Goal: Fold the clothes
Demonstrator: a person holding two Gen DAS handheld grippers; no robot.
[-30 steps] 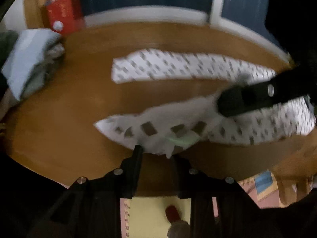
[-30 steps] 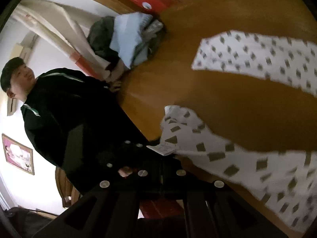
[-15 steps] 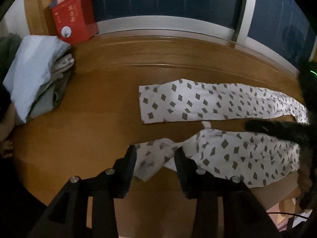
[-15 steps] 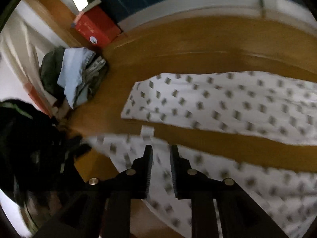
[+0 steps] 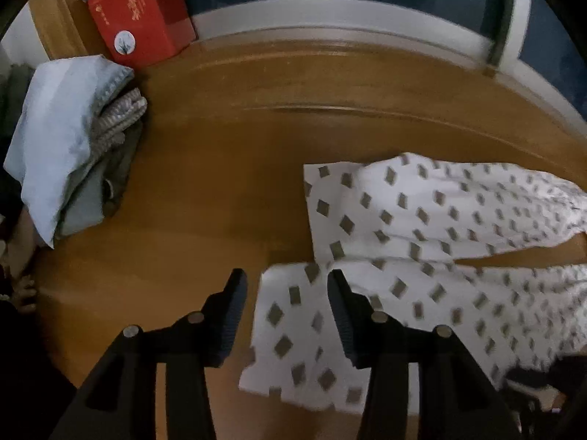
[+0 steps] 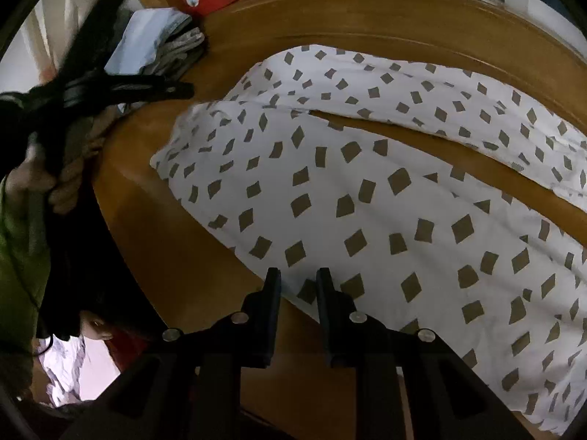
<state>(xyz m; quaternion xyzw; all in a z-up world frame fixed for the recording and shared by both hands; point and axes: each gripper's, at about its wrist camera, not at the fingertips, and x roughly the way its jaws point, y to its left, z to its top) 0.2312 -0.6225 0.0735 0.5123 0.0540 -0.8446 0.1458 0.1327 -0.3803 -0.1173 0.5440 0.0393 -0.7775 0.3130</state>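
only the right view shows a hand [image 6: 55, 179] beside the trousers [image 6: 367, 212].

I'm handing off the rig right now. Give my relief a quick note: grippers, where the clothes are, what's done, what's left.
Left gripper: open, empty, jaws either side of the near leg's cuff.
Right gripper: open, empty, over the near edge of the patterned trousers.
Trousers: spread on the wooden table, legs apart with a gap of bare wood between them.
Folded pile sits at the far left by the red box.
Done: trousers laid out. Left: every fold on them, then stacking.
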